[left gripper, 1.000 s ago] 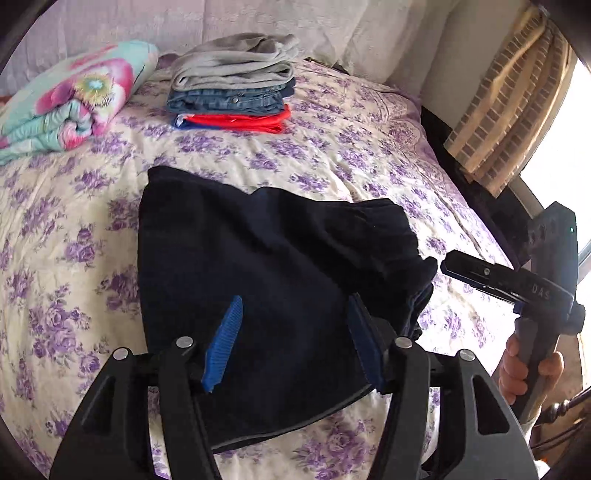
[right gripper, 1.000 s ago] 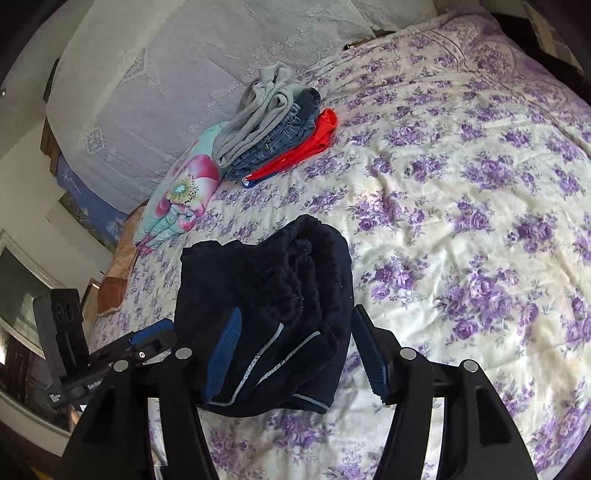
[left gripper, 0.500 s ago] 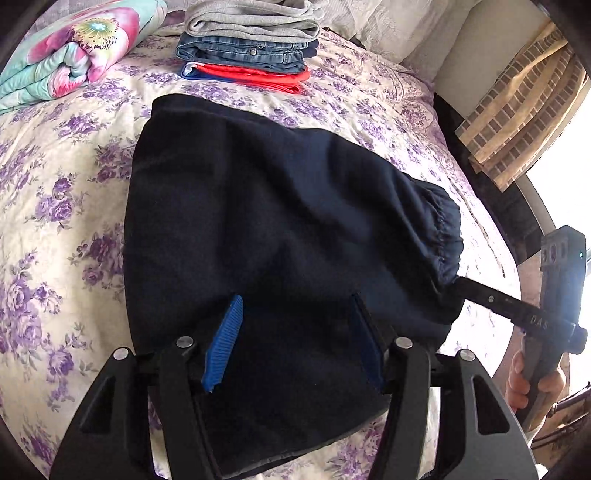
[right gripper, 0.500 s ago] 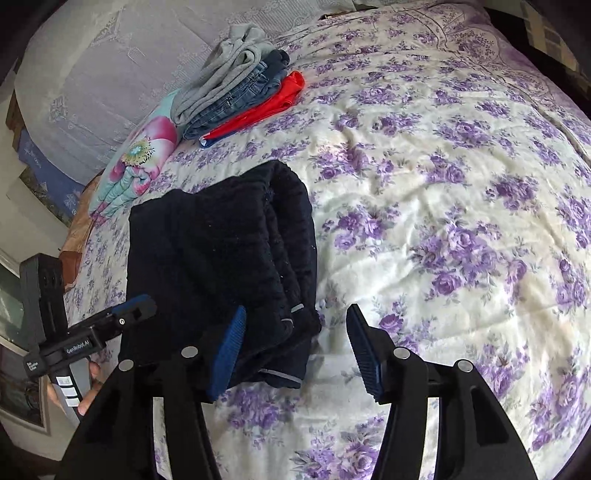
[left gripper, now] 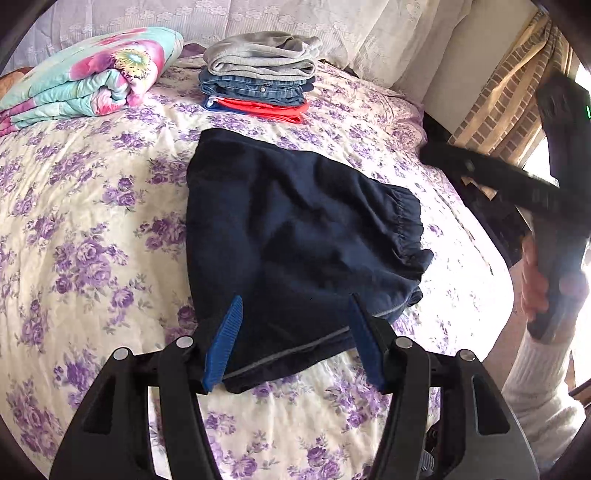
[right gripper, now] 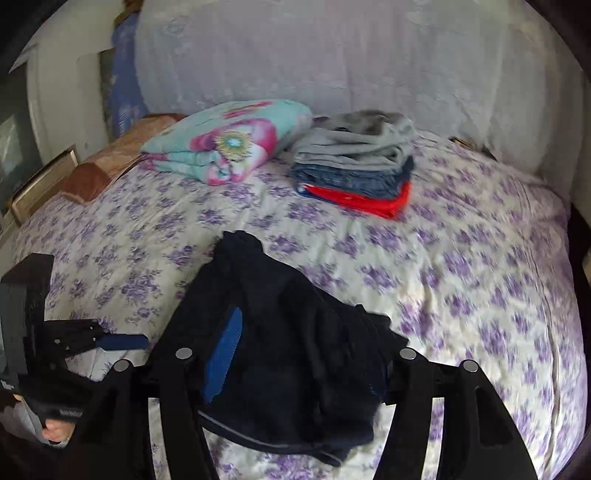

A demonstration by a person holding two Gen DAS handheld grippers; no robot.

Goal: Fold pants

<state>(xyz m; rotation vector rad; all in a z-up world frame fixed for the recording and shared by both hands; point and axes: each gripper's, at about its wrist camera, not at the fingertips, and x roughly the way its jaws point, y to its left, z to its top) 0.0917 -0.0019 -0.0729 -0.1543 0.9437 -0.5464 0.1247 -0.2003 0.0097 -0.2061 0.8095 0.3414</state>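
The dark navy pants lie folded into a compact bundle on the floral bedspread, waistband to the right; they also show in the right wrist view. My left gripper is open and empty, held just above the bundle's near hem. My right gripper is open and empty over the pants; its right finger is hidden against the dark cloth. In the left wrist view the right gripper hangs in the air, off the pants, to the right.
A stack of folded clothes, grey over denim over red, sits at the back of the bed. A rolled floral blanket lies to its left. White pillows line the headboard. A curtain and the bed's edge are at right.
Both grippers have drawn back and up from the pants. The right gripper has lifted off the waistband side and swung round to face the headboard. The pants stay folded.
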